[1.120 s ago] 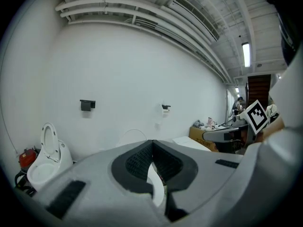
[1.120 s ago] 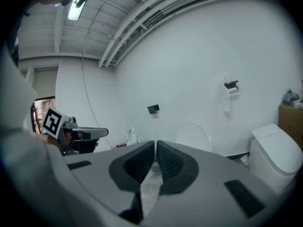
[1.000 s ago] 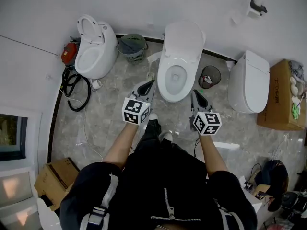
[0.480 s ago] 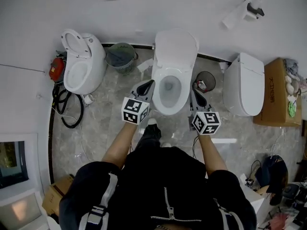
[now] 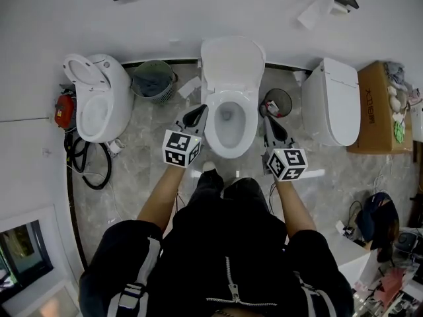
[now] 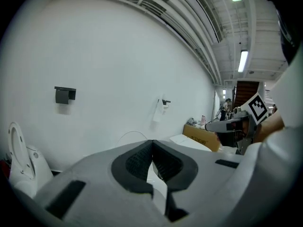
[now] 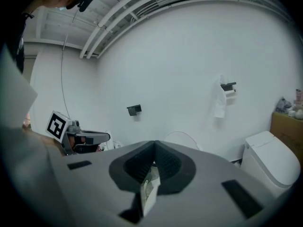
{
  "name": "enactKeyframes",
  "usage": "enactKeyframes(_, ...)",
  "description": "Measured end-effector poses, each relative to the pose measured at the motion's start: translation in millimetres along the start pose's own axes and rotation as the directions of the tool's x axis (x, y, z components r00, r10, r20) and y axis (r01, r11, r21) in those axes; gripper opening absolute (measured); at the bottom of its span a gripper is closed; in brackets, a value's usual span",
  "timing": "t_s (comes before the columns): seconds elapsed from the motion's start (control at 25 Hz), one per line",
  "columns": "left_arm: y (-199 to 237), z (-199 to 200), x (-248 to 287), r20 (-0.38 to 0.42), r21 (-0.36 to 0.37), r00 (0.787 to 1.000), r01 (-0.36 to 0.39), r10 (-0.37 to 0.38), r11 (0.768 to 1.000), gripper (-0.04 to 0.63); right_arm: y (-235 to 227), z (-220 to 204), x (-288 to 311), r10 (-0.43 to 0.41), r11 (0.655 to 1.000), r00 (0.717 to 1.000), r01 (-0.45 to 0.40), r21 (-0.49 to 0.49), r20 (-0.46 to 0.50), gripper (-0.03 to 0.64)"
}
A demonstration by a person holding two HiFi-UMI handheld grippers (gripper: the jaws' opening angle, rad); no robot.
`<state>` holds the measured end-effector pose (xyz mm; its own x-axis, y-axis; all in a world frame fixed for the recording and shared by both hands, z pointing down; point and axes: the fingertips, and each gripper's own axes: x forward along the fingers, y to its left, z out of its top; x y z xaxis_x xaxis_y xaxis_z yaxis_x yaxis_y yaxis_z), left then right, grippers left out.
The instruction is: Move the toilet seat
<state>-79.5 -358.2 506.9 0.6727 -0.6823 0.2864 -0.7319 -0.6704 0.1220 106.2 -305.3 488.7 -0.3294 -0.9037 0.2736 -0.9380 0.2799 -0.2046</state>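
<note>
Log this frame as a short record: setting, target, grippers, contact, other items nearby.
setting: tiled floor by a white wall, three toilets in a row
target: middle toilet, lid raised towards the wall
left gripper: shut, nothing between the jaws, at the bowl's left side
right gripper: shut, nothing between the jaws, at the bowl's right side
contact: no grip on the toilet
left toilet: lid up
right toilet: lid down
other items: green basket, black bin, cardboard box
</note>
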Motion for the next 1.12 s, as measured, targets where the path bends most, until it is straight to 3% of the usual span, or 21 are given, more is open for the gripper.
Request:
enactKeyframes(0.24,-7,-3,17,-0.029,0.048,1.000,0.005,-0.004,0.999,0.005,2,5,9,0.056,0.997,0.998,-0.056,-0.046,0.013,0.003)
enactKeyframes(0.56,-3,-22,33,-0.069,0.016,0.998,-0.010,0.011,1.000,0.005,-11,-15,27,0.083,0.996,0.996,-0.084,-0.010,-0.028,0.005)
enactKeyframes(0.76,-2,-69,48,-0.144,-0.023,0.990,-0.013,0.010,1.000,0.005,-34,-54,35,0.062,0.997,0.995,-0.058,0.053,-0.082,0.005)
enactKeyframes(1.12,-10,-191,64,-0.300,-0.121,0.954,-0.035,-0.003,0.992,0.005,-78,-157,47,0.026,0.987,0.979,0.007,0.160,-0.203,0.005)
